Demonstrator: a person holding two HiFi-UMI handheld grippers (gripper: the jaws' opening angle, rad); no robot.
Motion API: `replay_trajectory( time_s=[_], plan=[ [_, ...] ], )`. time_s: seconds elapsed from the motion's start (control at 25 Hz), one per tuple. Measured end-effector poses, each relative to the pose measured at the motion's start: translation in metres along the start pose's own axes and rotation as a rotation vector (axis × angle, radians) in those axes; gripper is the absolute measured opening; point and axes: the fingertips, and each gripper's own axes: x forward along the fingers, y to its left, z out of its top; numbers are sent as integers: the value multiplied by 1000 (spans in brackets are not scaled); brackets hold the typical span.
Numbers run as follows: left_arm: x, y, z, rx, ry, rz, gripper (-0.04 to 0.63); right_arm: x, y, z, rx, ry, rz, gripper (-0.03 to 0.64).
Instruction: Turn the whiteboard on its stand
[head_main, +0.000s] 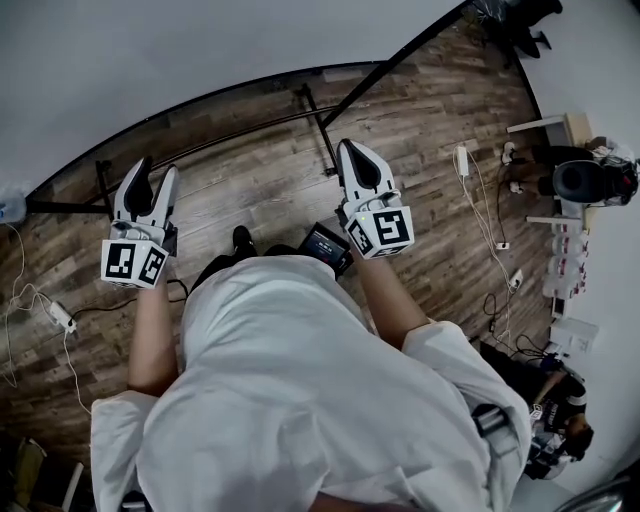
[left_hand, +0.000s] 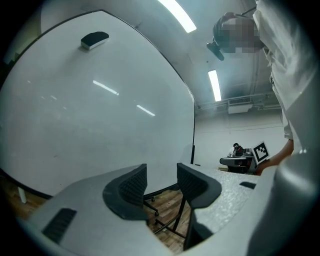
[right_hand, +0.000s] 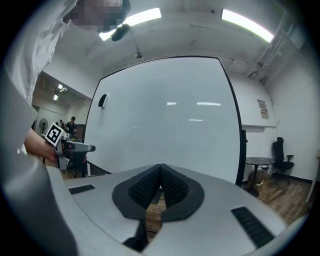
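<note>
The whiteboard (head_main: 200, 50) is a large white panel in a black frame, filling the top of the head view above its black stand legs (head_main: 320, 130). It also fills the left gripper view (left_hand: 90, 110) and the right gripper view (right_hand: 165, 125), with a dark eraser (left_hand: 94, 39) stuck near its upper edge. My left gripper (head_main: 152, 170) points level at the board, a short way off; its jaws (left_hand: 161, 172) are open and hold nothing. My right gripper (head_main: 352, 148) also faces the board, its pads (right_hand: 150, 185) shut together on nothing.
Wood floor lies under the stand. Cables and a power strip (head_main: 462, 160) lie at the right, another strip (head_main: 60, 316) at the left. Shelves and gear (head_main: 590, 180) stand at the far right. An office chair (right_hand: 282, 155) and a small round table (right_hand: 260, 161) are beyond the board's right edge.
</note>
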Motion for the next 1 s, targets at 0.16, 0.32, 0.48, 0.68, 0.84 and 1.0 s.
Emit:
replay_trajectory(
  time_s=[0.16,0.32,0.48,0.68,0.84,1.0],
  plan=[
    [-24,-28,0,11,-1,-61,90,-41,19,-7,5,7,-3,-3],
    [-60,-57,-1,21,2,-89,14,-92,46,-16,12,2,-32,-3],
    [-97,-85,-11,48,22,-99,9,-154,68,-28,-8,-5,-104,-3],
    [-138,-134,-18,76,50,-136,9,-232,76,-37,53,-18,-202,-3],
    [-172,-143,-9,99,51,-122,9,-258,103,-37,55,-15,-223,-3],
    [-207,-129,-3,108,46,-89,9,-269,140,-34,51,-17,-236,-3]
  ],
)
